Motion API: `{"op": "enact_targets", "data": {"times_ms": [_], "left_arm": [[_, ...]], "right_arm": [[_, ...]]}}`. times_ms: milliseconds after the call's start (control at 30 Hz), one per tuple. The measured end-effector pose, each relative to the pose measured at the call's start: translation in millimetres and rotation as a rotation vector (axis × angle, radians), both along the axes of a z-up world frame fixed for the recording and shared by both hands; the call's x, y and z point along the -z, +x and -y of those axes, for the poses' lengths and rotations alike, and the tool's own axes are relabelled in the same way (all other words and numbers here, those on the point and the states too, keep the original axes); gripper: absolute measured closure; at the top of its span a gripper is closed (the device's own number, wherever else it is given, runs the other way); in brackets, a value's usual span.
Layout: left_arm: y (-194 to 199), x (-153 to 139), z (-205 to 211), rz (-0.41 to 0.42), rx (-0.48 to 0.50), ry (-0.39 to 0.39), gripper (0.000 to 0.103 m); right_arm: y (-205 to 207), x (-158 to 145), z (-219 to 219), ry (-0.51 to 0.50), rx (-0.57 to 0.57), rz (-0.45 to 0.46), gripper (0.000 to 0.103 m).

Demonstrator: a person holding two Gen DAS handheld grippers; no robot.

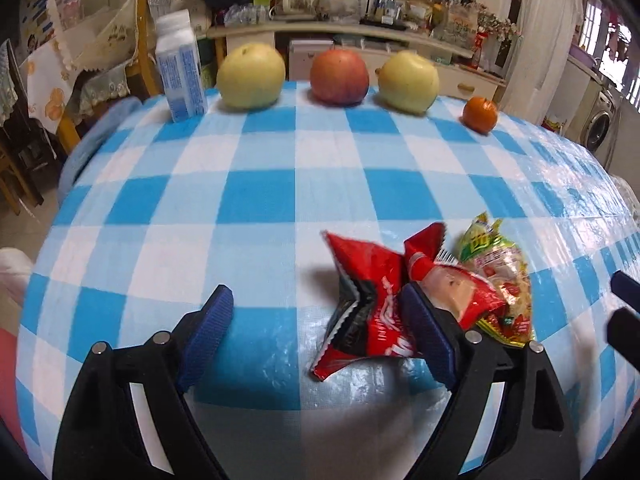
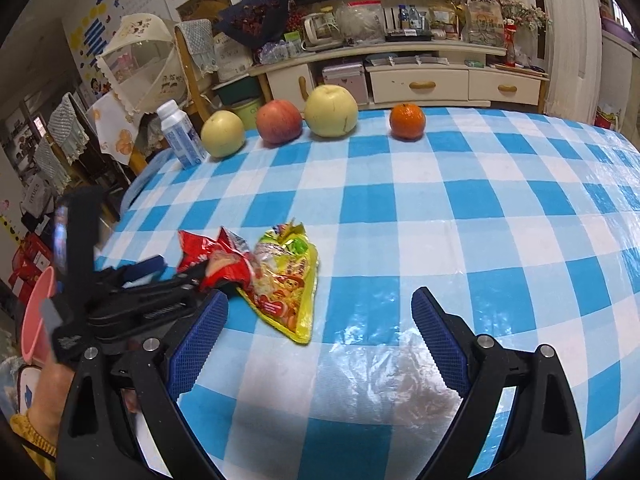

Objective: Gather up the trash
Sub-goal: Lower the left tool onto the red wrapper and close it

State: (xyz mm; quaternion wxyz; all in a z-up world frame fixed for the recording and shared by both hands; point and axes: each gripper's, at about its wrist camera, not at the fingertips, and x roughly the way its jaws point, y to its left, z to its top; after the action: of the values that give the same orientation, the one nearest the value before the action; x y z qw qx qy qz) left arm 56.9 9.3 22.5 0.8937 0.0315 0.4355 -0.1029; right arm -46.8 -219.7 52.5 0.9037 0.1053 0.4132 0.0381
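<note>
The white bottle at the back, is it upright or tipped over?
Upright: the white bottle stands on its base on the checked tablecloth, cap on top.

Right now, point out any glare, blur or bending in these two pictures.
Left wrist view: the fisheye bows the checked tablecloth into a dome, with white glare near the red wrapper. Right wrist view: a shiny glare patch lies between the right tool's fingers, and the left tool looks smeared.

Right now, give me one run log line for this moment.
task: collect trash | left claw: open, at red wrapper | right claw: open, empty | yellow wrapper: on table
</note>
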Motion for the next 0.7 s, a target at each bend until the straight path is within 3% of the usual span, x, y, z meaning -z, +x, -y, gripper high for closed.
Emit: {"op": "enact_targets", "data": {"times_ms": [67,200,533,700], "left_arm": [[-3,-10,-1,0.031,0.013,-0.038,0.016],[-4,-14,4,0.010,0.046,-0.138,0.016],[3,10,25,-0.072,0.079,-0.153,0.011],[5,13,28,-0.061,0.084,-0.158,0.010]], "right_arm": [[3,4,4,-0.003,0.007,-0.019,0.011],[10,12,9,-0.004,0.016,-0.055,0.011],[13,18,8,-0.003,0.004,-0.085,0.011],[16,19,5,-0.003,-0.011,-0.093,0.011]]}}
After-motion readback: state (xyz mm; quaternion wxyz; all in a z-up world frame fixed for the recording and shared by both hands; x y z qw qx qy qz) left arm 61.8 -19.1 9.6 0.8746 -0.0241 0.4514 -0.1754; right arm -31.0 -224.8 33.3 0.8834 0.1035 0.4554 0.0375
